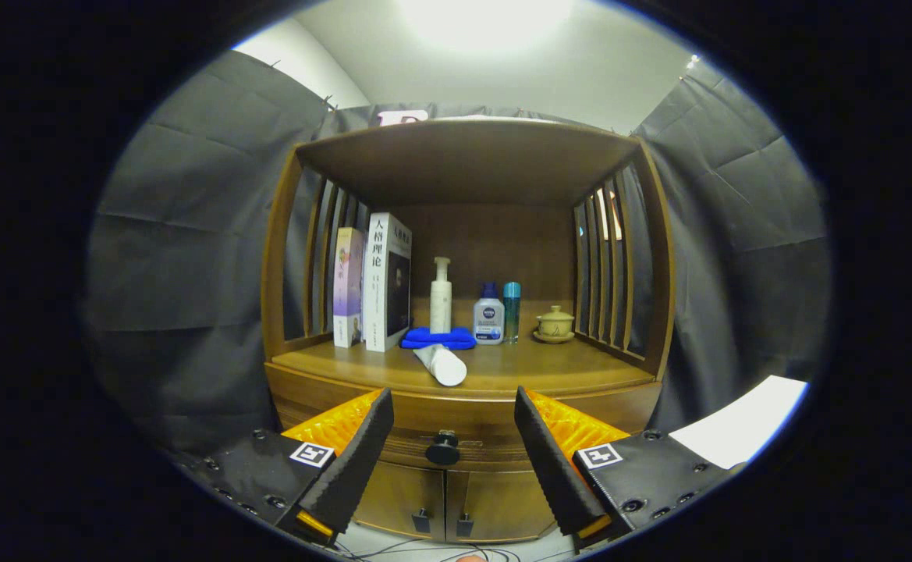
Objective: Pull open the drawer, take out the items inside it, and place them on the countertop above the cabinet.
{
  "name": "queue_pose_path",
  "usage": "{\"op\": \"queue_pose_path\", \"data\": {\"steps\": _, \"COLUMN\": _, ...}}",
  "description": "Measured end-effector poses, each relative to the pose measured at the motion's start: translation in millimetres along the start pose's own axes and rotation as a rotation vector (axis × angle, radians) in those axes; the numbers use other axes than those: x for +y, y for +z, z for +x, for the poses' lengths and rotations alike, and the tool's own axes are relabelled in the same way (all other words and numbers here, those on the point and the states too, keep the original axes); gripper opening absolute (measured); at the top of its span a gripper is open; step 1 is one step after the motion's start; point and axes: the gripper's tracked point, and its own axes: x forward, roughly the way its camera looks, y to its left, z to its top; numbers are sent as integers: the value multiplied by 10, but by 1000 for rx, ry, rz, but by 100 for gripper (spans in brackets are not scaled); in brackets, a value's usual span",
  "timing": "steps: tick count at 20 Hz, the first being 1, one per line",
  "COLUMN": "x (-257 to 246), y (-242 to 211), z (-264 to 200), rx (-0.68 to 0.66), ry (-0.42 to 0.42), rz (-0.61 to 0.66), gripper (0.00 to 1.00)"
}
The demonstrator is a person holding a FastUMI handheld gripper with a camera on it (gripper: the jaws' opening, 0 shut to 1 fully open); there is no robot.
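A wooden cabinet [467,375] stands ahead with a shut drawer [463,433] under its countertop [549,367]. The drawer's dark round knob [442,450] sits between and a little beyond my fingers. My gripper [453,414] is open, nothing between its fingers, some way short of the knob. A white tube [441,364] lies on its side on the countertop near the front edge. What is inside the drawer is hidden.
On the countertop stand two books [374,285] at the left, a white pump bottle [441,297] behind a folded blue cloth [438,338], a small blue-capped bottle [488,314], a teal bottle [511,311] and a lidded cup [555,323]. Two lower doors [448,496] sit beneath the drawer.
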Motion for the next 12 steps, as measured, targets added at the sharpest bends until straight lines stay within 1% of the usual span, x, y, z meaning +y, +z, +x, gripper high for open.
{"op": "queue_pose_path", "data": {"steps": 6, "x": -72, "y": 179, "z": -345, "rx": -16, "ry": 19, "rz": 29, "gripper": 98}}
{"op": "queue_pose_path", "data": {"steps": 12, "x": -119, "y": 200, "z": -606, "rx": -18, "ry": 25, "rz": 42, "gripper": 97}}
